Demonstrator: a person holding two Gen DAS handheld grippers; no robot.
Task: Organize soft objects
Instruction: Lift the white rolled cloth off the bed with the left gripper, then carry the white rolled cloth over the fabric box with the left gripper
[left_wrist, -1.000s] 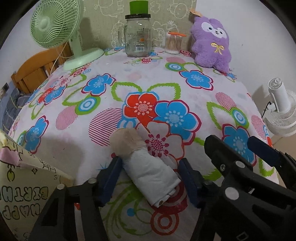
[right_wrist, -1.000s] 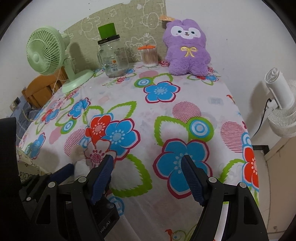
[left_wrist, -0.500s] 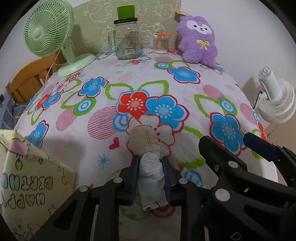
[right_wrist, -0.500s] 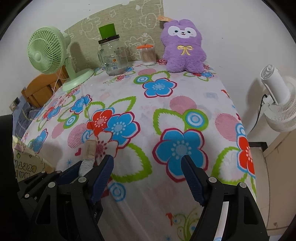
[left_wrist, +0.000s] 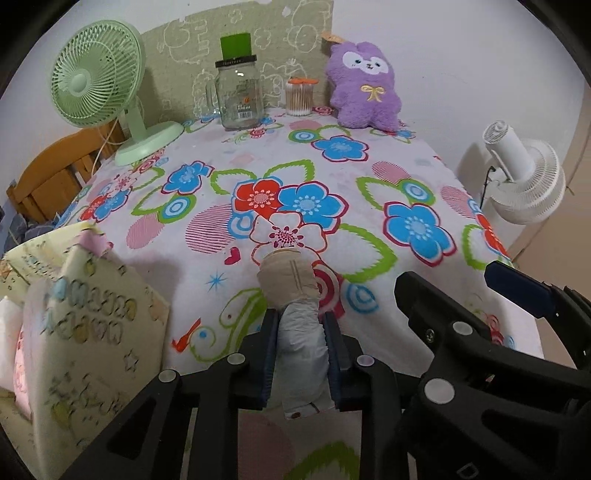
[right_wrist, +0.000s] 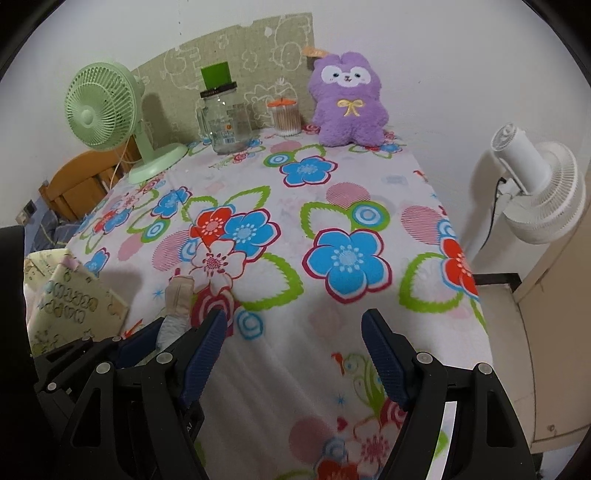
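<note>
Gripping the rolled cloth (left_wrist: 301, 328), left hand-held gripper (left_wrist: 300, 354) lifts; right hand-held gripper (right_wrist: 295, 354) gapes empty; next, the near-left bag (left_wrist: 88, 332).

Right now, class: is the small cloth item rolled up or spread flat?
Rolled up: the cloth bundle forms a tight cylinder between the left tongs.
</note>
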